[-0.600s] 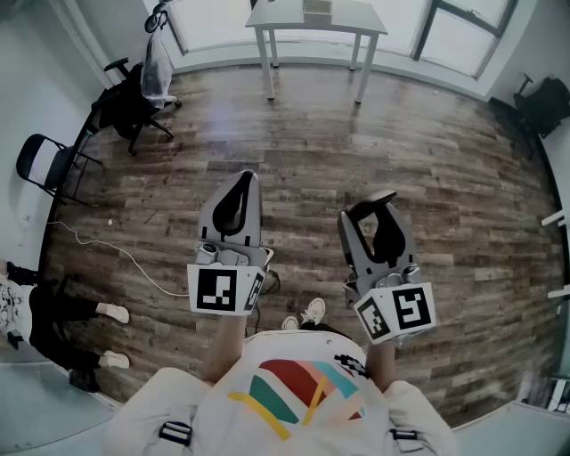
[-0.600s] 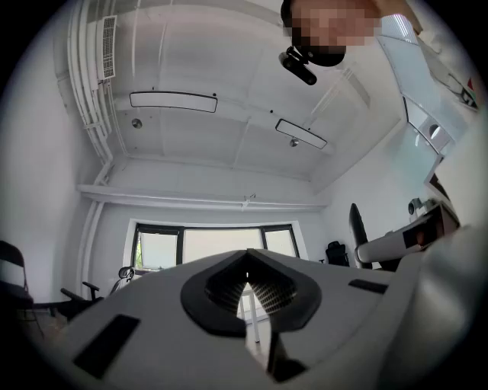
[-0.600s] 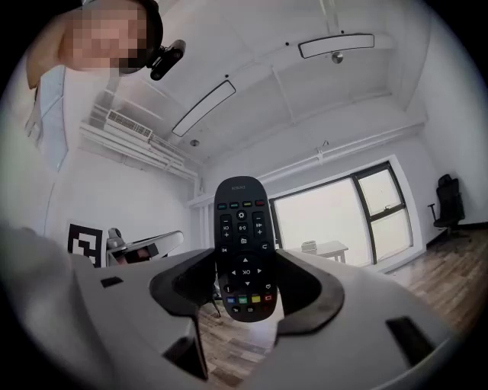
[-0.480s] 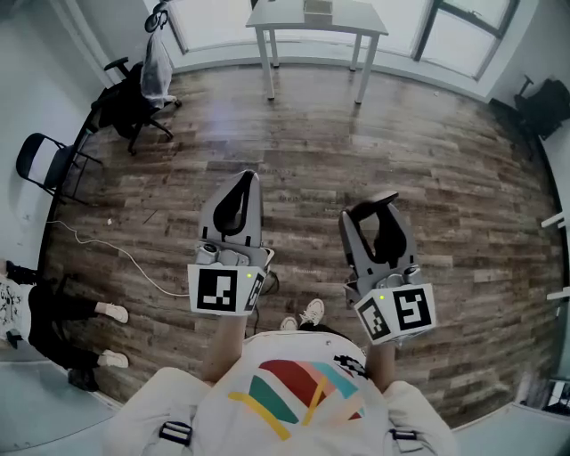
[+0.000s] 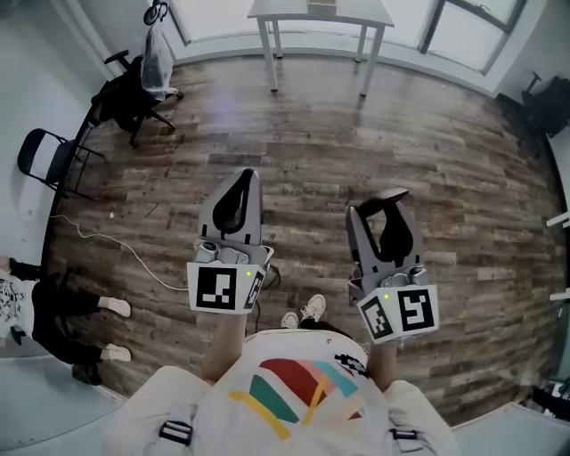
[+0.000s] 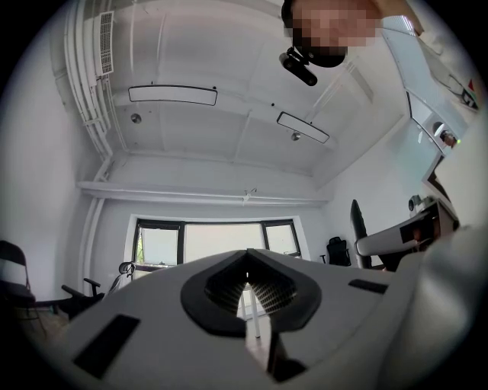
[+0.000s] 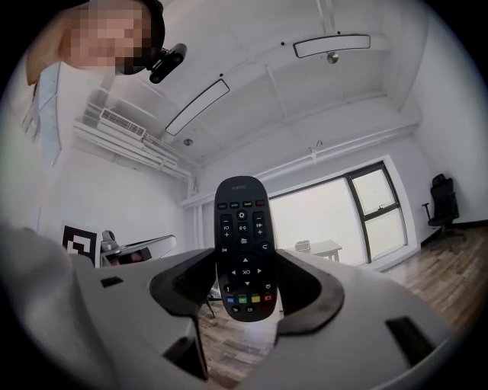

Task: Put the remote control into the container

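A brown wood-plank floor (image 5: pixel 445 160) fills the room below a row of bright windows. A white four-legged table (image 5: pixel 365 12) stands by the windows, well away from the person wearing the camera. A black wheeled office chair (image 5: pixel 134 98) and a black folding chair (image 5: pixel 49 160) stand at the left wall. The left grey two-jaw gripper (image 5: pixel 245 178) is tilted slightly upward, its jaws closed together with nothing between them. The right grey two-jaw gripper (image 5: pixel 381 207) is held level, and its dark pads clamp the lower half of a black oval remote control (image 7: pixel 243 228). The remote stands upright, its coloured buttons facing the gripper's camera, over the floor.
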The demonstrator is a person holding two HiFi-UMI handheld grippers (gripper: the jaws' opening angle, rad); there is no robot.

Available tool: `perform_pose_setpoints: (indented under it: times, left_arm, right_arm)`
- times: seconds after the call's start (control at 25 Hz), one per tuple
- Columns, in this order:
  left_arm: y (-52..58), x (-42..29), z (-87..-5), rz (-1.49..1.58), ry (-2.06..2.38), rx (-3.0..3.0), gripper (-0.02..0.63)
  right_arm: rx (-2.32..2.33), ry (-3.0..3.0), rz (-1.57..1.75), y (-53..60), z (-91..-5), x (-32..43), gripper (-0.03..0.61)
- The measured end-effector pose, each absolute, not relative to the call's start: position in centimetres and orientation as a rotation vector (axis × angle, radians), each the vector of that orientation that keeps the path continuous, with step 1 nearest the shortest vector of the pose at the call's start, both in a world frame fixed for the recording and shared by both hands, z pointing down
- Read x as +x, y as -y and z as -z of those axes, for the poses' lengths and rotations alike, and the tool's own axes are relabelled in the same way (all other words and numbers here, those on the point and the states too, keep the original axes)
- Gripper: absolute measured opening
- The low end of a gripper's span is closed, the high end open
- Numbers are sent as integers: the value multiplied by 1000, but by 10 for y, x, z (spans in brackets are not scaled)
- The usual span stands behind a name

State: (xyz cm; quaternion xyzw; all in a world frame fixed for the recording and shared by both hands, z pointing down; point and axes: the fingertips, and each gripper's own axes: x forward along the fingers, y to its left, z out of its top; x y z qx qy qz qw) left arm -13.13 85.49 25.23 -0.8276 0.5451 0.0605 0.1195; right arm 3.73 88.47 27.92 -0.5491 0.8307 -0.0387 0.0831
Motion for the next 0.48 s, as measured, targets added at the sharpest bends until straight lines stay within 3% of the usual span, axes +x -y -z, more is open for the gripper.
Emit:
perform_pose_setpoints:
  times: [0.48]
  left_arm:
    - [-821, -97, -240, -220, -1550, -2401, 8]
  right_arm:
    - [-1635, -2425, 71, -859, -265, 80, 247]
